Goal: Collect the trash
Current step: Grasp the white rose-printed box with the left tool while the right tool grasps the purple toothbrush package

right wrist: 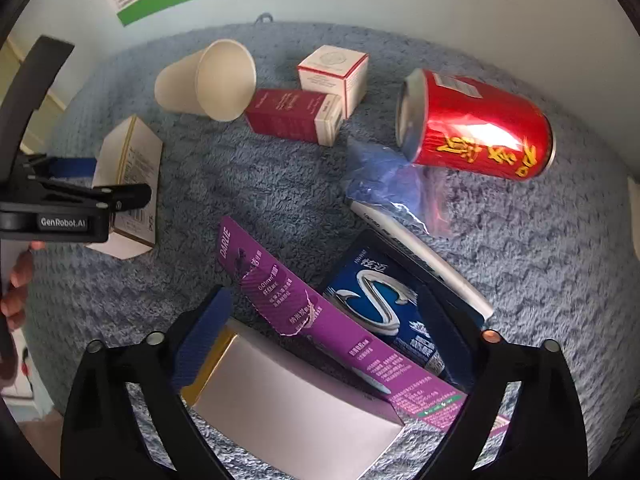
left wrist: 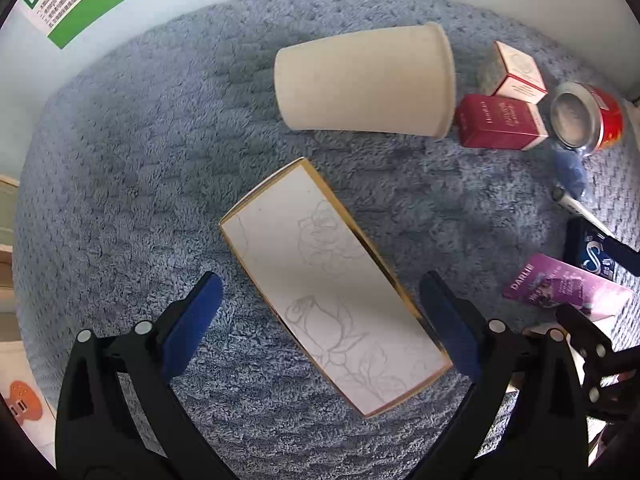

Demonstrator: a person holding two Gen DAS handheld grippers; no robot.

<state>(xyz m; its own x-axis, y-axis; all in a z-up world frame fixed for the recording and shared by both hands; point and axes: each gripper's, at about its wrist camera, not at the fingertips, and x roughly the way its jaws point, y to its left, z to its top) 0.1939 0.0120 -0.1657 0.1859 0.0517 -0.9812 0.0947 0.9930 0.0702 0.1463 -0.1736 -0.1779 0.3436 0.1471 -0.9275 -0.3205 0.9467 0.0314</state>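
A white box with gold edges and a rose sketch [left wrist: 332,288] lies flat on the fluffy grey-blue rug [left wrist: 140,160]. My left gripper [left wrist: 320,286] points down over it, open, with one blue pad on each side of the box and neither pressing. In the right wrist view a torn purple DARLIE box [right wrist: 320,320] lies across a silvery box [right wrist: 292,400] and a dark blue gum pack [right wrist: 380,300]. My right gripper [right wrist: 324,298] straddles the purple box, open, its pads apart from it.
A paper cup [right wrist: 208,80] lies on its side at the back, beside a dark red box [right wrist: 296,116] and a small white-and-red box [right wrist: 336,72]. A red can [right wrist: 480,128], a blue plastic wrapper [right wrist: 384,176] and a white tube [right wrist: 420,256] lie to the right. A wall borders the rug.
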